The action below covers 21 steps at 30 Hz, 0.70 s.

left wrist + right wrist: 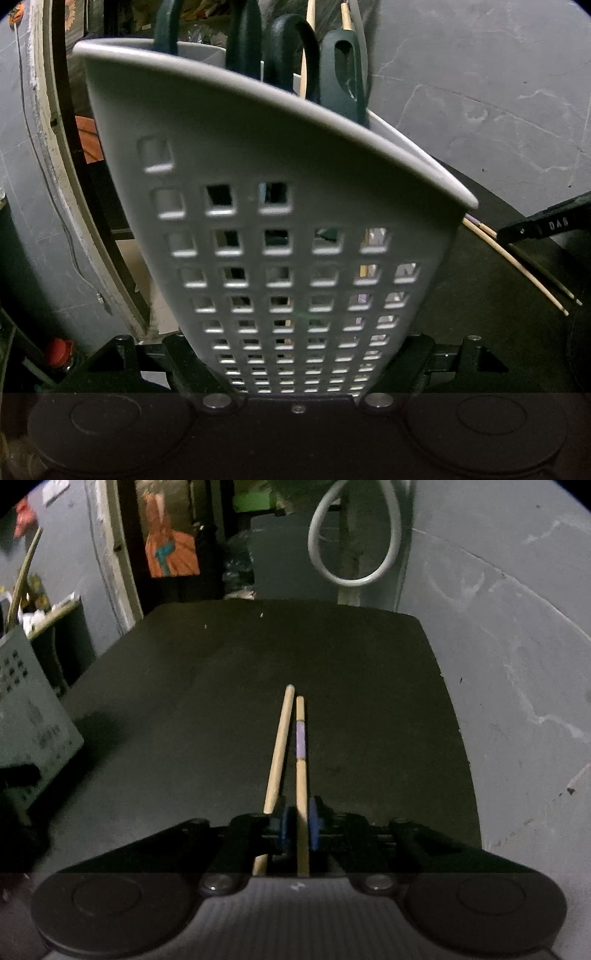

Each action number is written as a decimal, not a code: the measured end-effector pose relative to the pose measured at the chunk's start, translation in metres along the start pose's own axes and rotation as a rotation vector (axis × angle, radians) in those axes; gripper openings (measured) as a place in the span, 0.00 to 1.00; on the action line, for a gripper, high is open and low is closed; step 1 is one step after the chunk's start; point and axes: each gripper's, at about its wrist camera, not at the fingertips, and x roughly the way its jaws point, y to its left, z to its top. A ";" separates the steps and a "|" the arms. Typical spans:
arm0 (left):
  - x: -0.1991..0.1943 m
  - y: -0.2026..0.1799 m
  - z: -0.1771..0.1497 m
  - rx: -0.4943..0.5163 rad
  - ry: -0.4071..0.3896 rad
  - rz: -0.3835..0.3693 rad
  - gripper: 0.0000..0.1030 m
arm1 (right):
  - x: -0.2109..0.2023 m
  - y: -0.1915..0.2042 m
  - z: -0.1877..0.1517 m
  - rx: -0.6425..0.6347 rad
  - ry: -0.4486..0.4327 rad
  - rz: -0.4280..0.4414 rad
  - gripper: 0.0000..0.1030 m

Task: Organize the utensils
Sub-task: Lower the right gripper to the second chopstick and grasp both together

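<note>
Left gripper [301, 369]: I hold the caddy [280, 229] clamped, frame centre; dark utensils [291, 59] upper centre. Right gripper [298, 827]: I grip two chopsticks [301, 775], jaws clamped, lower centre, over the mat [184, 701].

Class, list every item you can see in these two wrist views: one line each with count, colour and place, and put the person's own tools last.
Utensil caddy: one, grey, perforated, between the left gripper's fingers, filling the left wrist view.
Dark green utensil handles: at least four, standing in the caddy.
Chopsticks in caddy: at least two, pale wood, upright among the handles.
Loose chopsticks: two, pale wood, one with a lilac band, over the table.
Table: one, black, under everything.
Hose loop: one, grey-white, behind the table.
Left gripper: one, black, shut on the caddy.
Right gripper: one, black with blue pads, around the banded chopstick; the plain one passes outside its fingers.
</note>
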 end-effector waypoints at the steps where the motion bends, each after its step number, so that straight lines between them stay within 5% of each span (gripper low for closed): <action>1: 0.000 0.000 -0.001 0.000 -0.001 0.000 0.77 | 0.000 -0.001 0.002 0.022 0.000 0.005 0.30; 4: 0.000 -0.001 -0.001 -0.003 -0.002 -0.001 0.77 | 0.005 -0.001 0.007 0.072 0.013 0.008 0.48; 11: -0.001 0.000 -0.002 -0.007 -0.005 -0.002 0.77 | 0.023 0.025 0.013 0.054 0.047 -0.101 0.53; 14: -0.001 0.000 -0.003 -0.008 -0.005 -0.003 0.77 | 0.022 0.032 0.012 0.096 0.056 -0.125 0.47; 18: -0.001 0.000 -0.003 -0.007 -0.005 -0.003 0.77 | 0.014 0.039 0.001 0.121 0.051 -0.118 0.15; 21: -0.001 0.001 -0.003 -0.007 -0.005 -0.003 0.77 | 0.006 0.046 -0.010 0.093 0.050 -0.089 0.14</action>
